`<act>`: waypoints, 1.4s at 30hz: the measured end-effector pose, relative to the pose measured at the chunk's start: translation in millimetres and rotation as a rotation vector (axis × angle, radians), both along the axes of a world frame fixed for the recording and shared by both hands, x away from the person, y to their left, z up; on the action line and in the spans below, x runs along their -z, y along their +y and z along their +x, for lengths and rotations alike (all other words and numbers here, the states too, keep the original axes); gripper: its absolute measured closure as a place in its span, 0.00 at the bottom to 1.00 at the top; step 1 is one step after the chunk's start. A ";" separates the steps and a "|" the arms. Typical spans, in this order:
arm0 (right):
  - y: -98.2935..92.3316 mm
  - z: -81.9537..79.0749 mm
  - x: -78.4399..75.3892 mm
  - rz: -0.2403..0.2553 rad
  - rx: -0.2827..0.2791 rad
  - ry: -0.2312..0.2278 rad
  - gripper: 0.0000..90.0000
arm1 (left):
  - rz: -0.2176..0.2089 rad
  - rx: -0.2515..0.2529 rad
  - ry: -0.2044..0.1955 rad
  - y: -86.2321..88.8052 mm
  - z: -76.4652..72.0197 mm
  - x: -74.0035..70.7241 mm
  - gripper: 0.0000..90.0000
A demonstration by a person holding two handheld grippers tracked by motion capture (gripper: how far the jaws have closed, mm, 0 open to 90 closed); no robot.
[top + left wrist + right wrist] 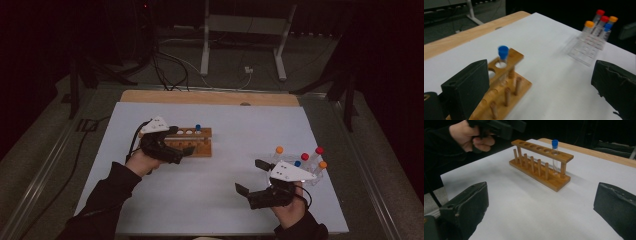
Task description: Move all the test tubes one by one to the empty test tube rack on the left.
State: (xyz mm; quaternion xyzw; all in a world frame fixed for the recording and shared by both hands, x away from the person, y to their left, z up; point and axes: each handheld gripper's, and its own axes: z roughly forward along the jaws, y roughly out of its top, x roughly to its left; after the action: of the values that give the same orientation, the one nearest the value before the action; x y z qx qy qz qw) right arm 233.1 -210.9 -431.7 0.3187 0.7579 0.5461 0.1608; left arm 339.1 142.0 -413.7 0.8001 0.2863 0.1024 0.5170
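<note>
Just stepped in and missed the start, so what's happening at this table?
A person is moving capped tubes between racks. One blue-capped tube stands in the end hole of the wooden rack. The left gripper hovers beside that rack, jaws open and empty. The right gripper waits open by the clear plastic rack holding five more tubes.

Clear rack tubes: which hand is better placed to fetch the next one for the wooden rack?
Right. Its tongs stand open and empty beside the clear rack of capped tubes, while the left tongs, also open and empty, hover at the wooden rack.
</note>
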 end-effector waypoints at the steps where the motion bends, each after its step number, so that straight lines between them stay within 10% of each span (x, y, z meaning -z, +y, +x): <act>1: -0.2 0.0 -0.1 -0.001 0.000 0.001 0.00 | -0.004 0.010 0.007 2.2 -3.0 0.9 0.02; 24: -28.5 -4.5 -8.6 -0.023 0.116 -0.054 0.00 | -0.032 0.070 0.030 28.4 -70.5 48.7 0.01; 42: -70.7 -24.9 12.6 -0.058 0.391 -0.026 0.00 | -0.017 0.083 0.022 27.3 -76.5 56.9 0.01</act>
State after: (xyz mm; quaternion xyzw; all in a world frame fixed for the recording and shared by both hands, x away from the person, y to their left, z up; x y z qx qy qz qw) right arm 208.1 -281.5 -444.3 0.4479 0.6950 0.4863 0.2826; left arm 262.6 169.2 -470.6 0.8080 0.2595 0.0697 0.5243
